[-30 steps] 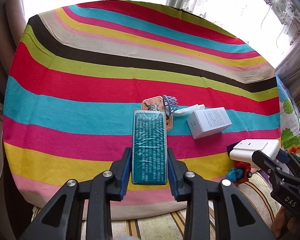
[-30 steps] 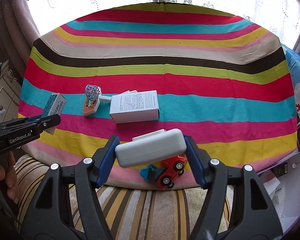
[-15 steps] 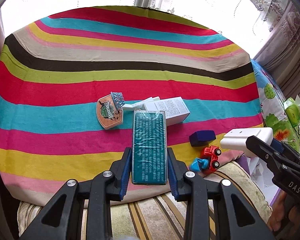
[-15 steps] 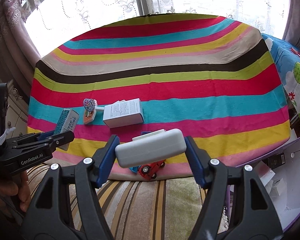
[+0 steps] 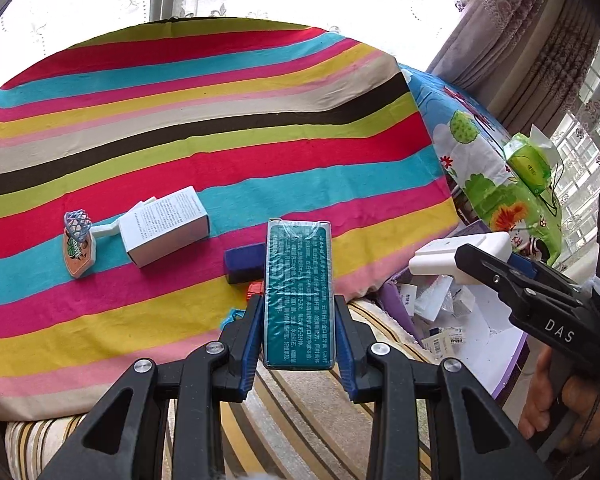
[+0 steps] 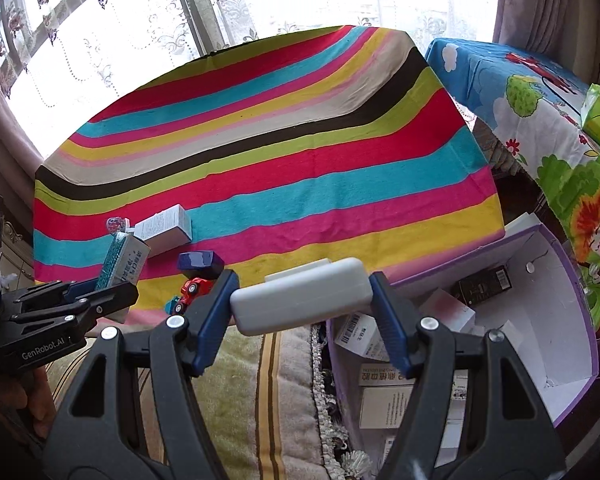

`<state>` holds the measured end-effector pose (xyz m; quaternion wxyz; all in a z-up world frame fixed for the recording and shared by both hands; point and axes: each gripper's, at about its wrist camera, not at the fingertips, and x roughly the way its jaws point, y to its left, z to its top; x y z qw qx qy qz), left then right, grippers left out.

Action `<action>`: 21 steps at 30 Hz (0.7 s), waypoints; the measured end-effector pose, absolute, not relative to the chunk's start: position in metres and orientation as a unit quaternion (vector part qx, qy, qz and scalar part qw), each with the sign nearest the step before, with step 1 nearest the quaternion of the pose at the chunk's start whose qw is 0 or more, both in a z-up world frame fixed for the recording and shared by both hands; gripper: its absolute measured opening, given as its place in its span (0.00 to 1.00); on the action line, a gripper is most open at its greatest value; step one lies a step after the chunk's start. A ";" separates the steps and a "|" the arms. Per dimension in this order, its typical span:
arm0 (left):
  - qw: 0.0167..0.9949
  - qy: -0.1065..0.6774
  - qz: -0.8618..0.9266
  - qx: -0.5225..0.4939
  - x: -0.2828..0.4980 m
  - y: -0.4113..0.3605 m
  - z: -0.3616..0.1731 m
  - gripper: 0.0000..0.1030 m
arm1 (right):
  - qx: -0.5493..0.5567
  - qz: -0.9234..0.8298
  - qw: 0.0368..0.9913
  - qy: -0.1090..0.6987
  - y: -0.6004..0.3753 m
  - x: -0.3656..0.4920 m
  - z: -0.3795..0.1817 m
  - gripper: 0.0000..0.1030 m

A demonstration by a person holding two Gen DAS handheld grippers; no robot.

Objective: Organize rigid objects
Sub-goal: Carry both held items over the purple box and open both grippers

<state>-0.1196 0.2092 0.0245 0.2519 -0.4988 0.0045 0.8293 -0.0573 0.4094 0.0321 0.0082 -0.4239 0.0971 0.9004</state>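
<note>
Both grippers loaded: teal box in the left, white case in the right.

The left gripper has its fingers clamped on the long sides of a flat teal box, film-wrapped and covered in white print, projecting forward between them. The right gripper holds a smooth white rounded case crosswise between its fingers, with a purple box of cartons just right of them and the striped table ahead.

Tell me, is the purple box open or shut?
Open. The purple box has no lid on; small cartons show inside it.
</note>
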 end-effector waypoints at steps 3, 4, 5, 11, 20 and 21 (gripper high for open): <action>0.275 0.019 0.819 -0.503 -0.112 0.236 0.025 0.33 | -0.425 0.898 0.026 0.107 0.434 -0.049 0.030 0.68; 0.283 0.026 0.816 -0.503 -0.110 0.245 0.025 0.33 | -0.425 0.898 0.033 0.110 0.442 -0.046 0.029 0.68; 0.292 0.032 0.813 -0.503 -0.107 0.255 0.025 0.33 | -0.425 0.897 0.038 0.113 0.450 -0.044 0.028 0.68; 0.344 0.055 0.783 -0.516 -0.092 0.304 0.022 0.33 | -0.427 0.894 0.070 0.122 0.491 -0.026 0.023 0.68; 0.394 0.080 0.744 -0.535 -0.075 0.354 0.013 0.34 | -0.450 0.877 0.117 0.123 0.538 0.000 0.007 0.68; 0.399 0.079 0.739 -0.537 -0.074 0.357 0.012 0.34 | -0.451 0.875 0.121 0.128 0.543 0.003 0.005 0.68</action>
